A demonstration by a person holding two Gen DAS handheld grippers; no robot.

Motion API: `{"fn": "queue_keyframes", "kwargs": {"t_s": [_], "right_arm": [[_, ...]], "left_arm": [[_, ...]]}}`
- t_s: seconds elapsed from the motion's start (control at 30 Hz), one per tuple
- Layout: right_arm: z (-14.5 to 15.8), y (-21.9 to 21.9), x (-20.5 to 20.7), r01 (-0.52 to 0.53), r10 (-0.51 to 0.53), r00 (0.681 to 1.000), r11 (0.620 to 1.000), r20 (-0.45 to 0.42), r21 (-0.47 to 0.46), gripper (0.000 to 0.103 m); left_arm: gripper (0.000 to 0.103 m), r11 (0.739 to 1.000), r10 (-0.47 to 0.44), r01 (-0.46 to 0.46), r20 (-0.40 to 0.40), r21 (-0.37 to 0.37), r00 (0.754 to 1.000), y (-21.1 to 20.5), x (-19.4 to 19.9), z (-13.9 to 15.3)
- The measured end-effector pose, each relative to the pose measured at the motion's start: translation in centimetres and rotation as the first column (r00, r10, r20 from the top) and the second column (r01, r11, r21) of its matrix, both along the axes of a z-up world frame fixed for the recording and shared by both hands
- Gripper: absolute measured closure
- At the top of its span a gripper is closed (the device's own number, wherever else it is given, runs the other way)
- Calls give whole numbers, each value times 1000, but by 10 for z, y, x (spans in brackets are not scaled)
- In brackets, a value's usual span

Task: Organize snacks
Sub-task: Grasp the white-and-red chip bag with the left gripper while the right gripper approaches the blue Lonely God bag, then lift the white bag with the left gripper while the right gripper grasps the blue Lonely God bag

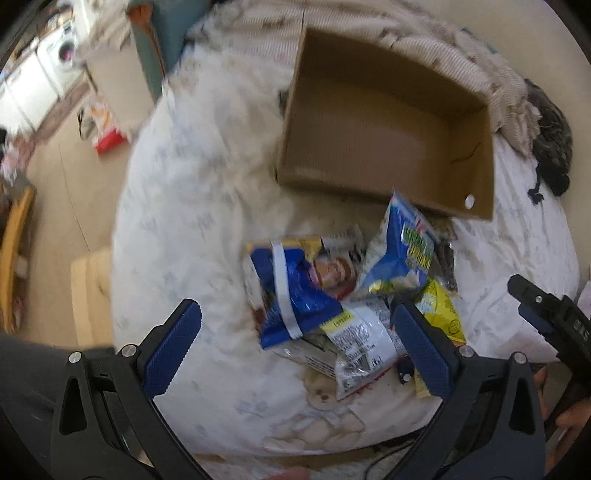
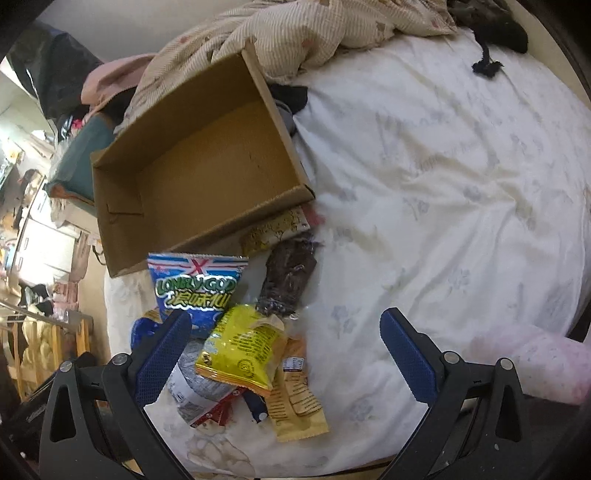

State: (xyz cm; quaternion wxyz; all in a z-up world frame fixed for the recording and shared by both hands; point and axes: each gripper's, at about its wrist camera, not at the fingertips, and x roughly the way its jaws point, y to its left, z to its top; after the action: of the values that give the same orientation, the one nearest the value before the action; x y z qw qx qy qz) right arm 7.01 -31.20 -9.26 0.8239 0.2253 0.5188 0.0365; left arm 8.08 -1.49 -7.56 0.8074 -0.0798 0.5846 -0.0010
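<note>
Both hand-held grippers, left (image 1: 295, 332) and right (image 2: 286, 343), gape wide and hold nothing. A pile of snack bags (image 2: 236, 343) lies on the bed (image 2: 443, 177) at lower centre, just below the cardboard box (image 2: 199, 158).

**Colours and patterns: snack pile, box, bedding**

Plain brown is being shown by the cardboard box (image 2: 192, 162). White with faint grey-blue floral print is being displayed by the bed sheet (image 2: 443, 177), with a beige teddy bear print (image 1: 325, 402) being seen near its edge. Beige with fine stripes is being shown by the blanket (image 2: 295, 33). Blue and white with green lettering is being carried by the Lonely God bag (image 2: 195, 284). Bright yellow is being shown by the yellow packet (image 2: 240, 347), orange-tan by the flat wrapper (image 2: 295, 398), dark brown by the clear pouch (image 2: 288, 277). Blue textured pads on black frames are being shown by the left gripper (image 1: 295, 332) and right gripper (image 2: 284, 343).
</note>
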Motion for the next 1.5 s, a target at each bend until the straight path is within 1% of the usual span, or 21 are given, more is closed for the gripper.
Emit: {"fn": "queue_keyframes", "kwargs": {"t_s": [0.03, 0.07, 0.17, 0.23, 0.27, 0.37, 0.43, 0.47, 0.5, 0.53, 0.6, 0.77, 0.83, 0.9, 0.93, 1.03, 1.2, 1.3, 1.37, 1.4, 1.5], "right_arm": [[1, 0, -1, 0, 0, 1000, 1000, -2, -1, 0], [2, 0, 0, 2, -2, 1000, 1000, -6, 2, 0], [2, -4, 1, 16, -15, 1000, 999, -12, 31, 0], [2, -7, 3, 25, -24, 1000, 998, -9, 51, 0], [3, -7, 3, 32, -31, 999, 998, -6, 48, 0], [5, -9, 4, 41, -42, 999, 998, 9, 36, 0], [5, -11, 4, 44, -45, 999, 998, 8, 43, 0], [4, -12, 4, 46, -46, 999, 998, 5, 44, 0], [3, -12, 4, 48, -48, 999, 998, 0, 49, 0], [2, -13, 4, 51, -51, 999, 997, -4, 55, 0], [1, -15, 5, 60, -59, 998, 996, -11, 67, 0], [1, -16, 5, 70, -70, 998, 995, -7, 71, 0], [2, -15, 4, 72, -72, 997, 996, -3, 48, 0], [2, -17, 3, 78, -78, 997, 996, -3, 43, 0], [1, -19, 2, 84, -84, 996, 995, -5, 48, 0], [-2, -24, 1, 105, -104, 994, 993, -19, 58, 0], [-7, -27, -1, 114, -111, 993, 991, -45, 71, 0], [-12, -22, 0, 91, -84, 994, 989, -66, 118, 0], [-12, -18, 1, 72, -62, 996, 985, -65, 154, 0], [-12, -14, 2, 52, -42, 997, 984, -61, 172, 0], [-10, 7, 6, -27, 42, 997, 977, -64, 210, 0]], "left_arm": [[0, 1000, 11, -13, -53, -26, 999, -4, 0, -13], [1, 999, 14, -17, -76, -38, 997, -6, 0, -19], [13, 996, 17, -32, -164, -88, 986, -23, -4, -47], [15, 994, 13, -34, -202, -104, 979, -34, -4, -64], [18, 993, 13, -37, -218, -108, 976, -40, -4, -72], [20, 988, 18, -53, -235, -143, 972, -47, -1, -85], [27, 984, 27, -64, -220, -164, 975, -49, 0, -85], [38, 981, 17, -58, -214, -187, 977, -51, 0, -83], [51, 978, 9, -53, -212, -202, 977, -53, 0, -82], [54, 974, -9, -39, -212, -222, 977, -56, 1, -80], [59, 977, -17, -28, -208, -212, 978, -61, 1, -74], [62, 971, -35, -16, -210, -237, 977, -69, 3, -56], [63, 969, -42, -11, -208, -248, 977, -68, -4, -42], [63, 971, -61, 12, -199, -237, 978, -65, -11, -26], [63, 977, -51, 17, -159, -211, 986, -66, -16, -18], [63, 976, -83, 52, -141, -210, 987, -63, -26, 4], [63, 976, -91, 78, -54, -201, 994, -39, -33, 39], [63, 975, -77, 77, 7, -210, 997, -17, -32, 62], [63, 980, -68, 76, 53, -182, 996, 0, -25, 74], [63, 985, -59, 69, 67, -158, 996, 6, -21, 75], [63, 989, -24, 33, 63, -146, 998, 27, -7, 68]]}}
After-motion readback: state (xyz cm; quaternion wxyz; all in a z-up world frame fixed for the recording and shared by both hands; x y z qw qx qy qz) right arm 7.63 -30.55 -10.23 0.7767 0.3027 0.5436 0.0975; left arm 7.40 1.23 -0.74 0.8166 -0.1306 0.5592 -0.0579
